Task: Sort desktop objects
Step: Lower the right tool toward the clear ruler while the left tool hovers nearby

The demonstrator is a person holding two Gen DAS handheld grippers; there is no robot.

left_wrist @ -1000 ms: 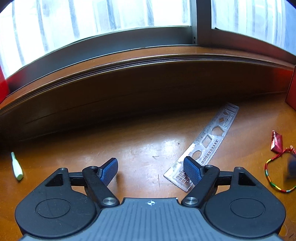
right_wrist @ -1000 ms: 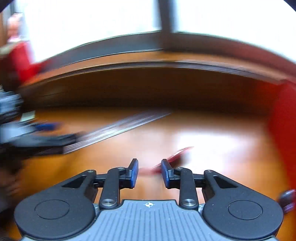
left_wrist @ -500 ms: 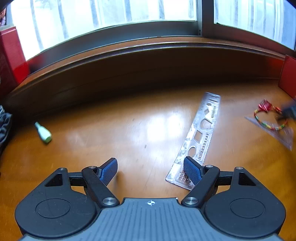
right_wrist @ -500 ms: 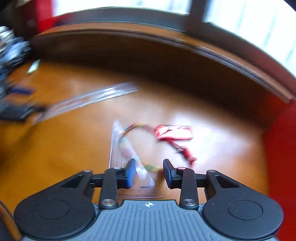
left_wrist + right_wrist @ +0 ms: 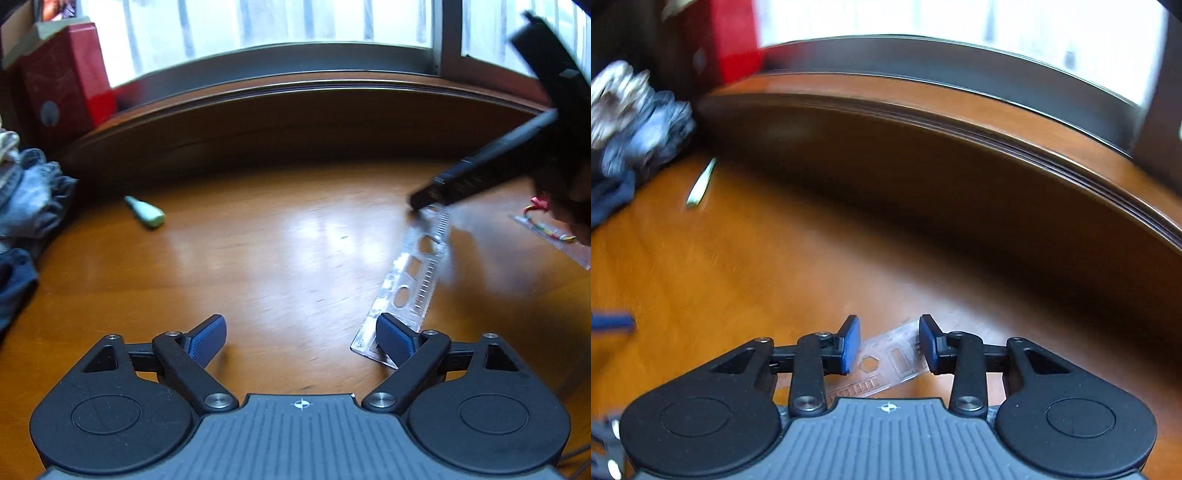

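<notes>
Right wrist view: right tongs [image 5: 889, 341] parted over the clear ruler [image 5: 886, 363]; left tongs [image 5: 302, 338] wide.

Your left hand-held gripper [image 5: 299, 334] is matte black plastic: two round housings with embossed circles, angled linkage arms pinned by silver screws, and blue textured fingertips [image 5: 395, 338]. A grey ribbed plate with a small white crosshair mark sits between the housings. Your right hand-held gripper [image 5: 889, 341] has the same build, with flat blue pads [image 5: 849, 343] on black finger blocks.
</notes>
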